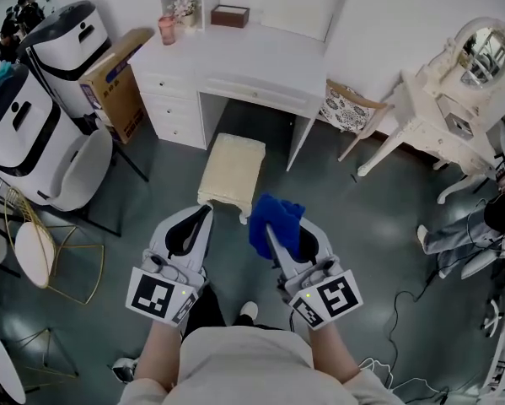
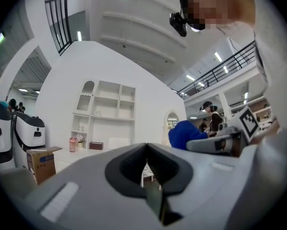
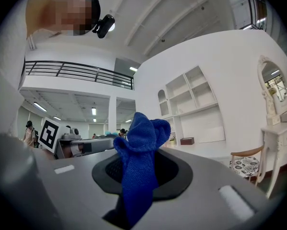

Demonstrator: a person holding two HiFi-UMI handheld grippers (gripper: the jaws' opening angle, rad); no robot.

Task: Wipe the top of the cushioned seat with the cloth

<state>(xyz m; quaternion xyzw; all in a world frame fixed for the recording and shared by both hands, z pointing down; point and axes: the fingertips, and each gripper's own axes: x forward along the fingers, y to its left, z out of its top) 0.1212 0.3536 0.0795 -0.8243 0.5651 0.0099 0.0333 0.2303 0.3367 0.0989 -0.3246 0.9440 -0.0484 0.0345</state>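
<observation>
A cream cushioned seat [image 1: 232,169] stands on the dark floor in front of the white desk [image 1: 235,64]. My right gripper [image 1: 275,229] is shut on a blue cloth [image 1: 276,224], which bunches up above its jaws [image 3: 139,150]. It hovers just right of the seat's near end, not touching it. My left gripper [image 1: 190,225] is shut with nothing in it, held at the seat's near left corner. In the left gripper view the blue cloth [image 2: 185,133] shows to the right, and the jaws stand closed together.
A gold wire chair [image 1: 41,256] and white machines [image 1: 33,133] stand at the left. A cardboard box [image 1: 117,87] leans by the desk. A patterned chair [image 1: 350,110] and a white dressing table [image 1: 442,116] are at the right. Cables [image 1: 404,310] lie on the floor.
</observation>
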